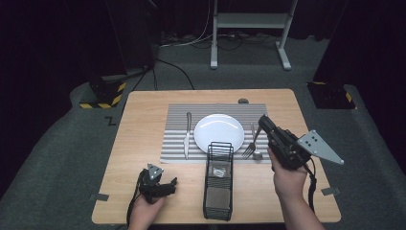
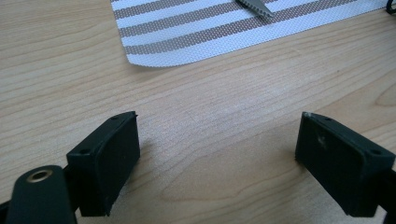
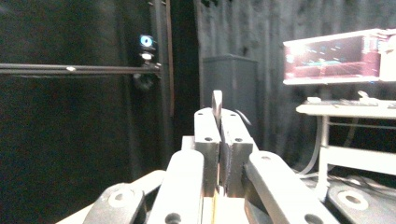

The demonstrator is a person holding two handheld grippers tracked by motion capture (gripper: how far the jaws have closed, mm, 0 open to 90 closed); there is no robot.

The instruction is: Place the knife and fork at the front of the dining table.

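My right gripper hovers over the right side of the striped placemat, shut on the handle of a metal fork that hangs tines down. In the right gripper view the jaws are pressed together, and the fork's handle end pokes up between them. A white plate sits mid-mat, a knife to its left and a spoon to its right. My left gripper rests at the table's front left, open over bare wood, near the placemat corner and the knife tip.
A black wire basket stands at the front middle of the wooden table, between my two hands. A small dark object lies at the far edge behind the mat. A white stand is on the floor beyond.
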